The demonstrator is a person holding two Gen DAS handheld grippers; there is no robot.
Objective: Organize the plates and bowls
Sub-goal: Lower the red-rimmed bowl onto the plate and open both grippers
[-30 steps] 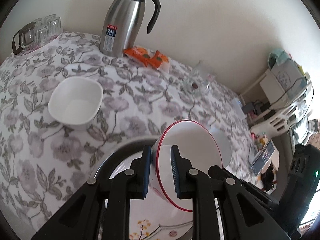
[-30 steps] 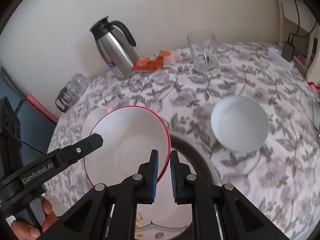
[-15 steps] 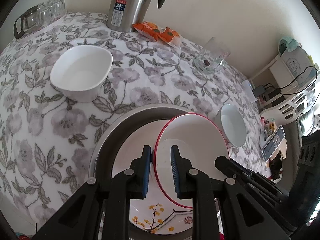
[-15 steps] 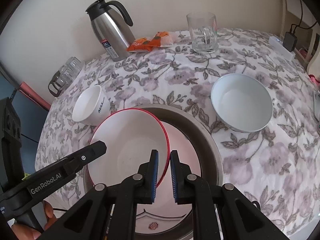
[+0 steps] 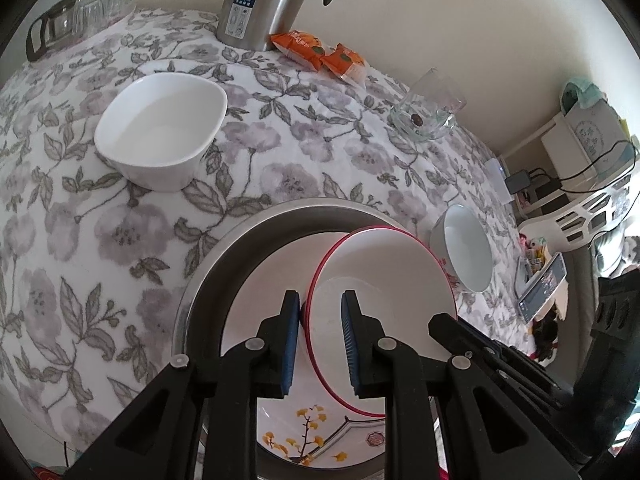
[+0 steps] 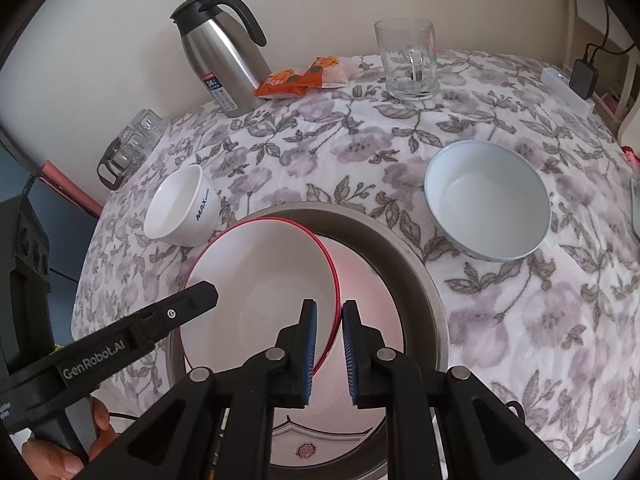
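Two tongs carry one red-rimmed white ceramic bowl (image 6: 260, 300) by opposite sides of its rim. The left tongs (image 5: 320, 344) are nearly closed on the near rim, one blue pad outside the wall and one inside. The right tongs (image 6: 329, 350) straddle the far rim; their pads stand slightly apart, and whether they press on the rim cannot be told. The bowl sits tilted, low over the white plate with yellow blossom print (image 5: 316, 440) that lies in the round stainless-steel basin (image 6: 416, 280).

Judged step: setting the bowl down on the plate. To do it well, level the bowl first, lower both sides together, and let go only once its foot rests flat; releasing one side early would let it tip or clink.

Still out on the floral-cloth desk (image 6: 520, 320) are the square white bowl (image 5: 160, 132) and the pale blue round bowl (image 6: 488, 200).
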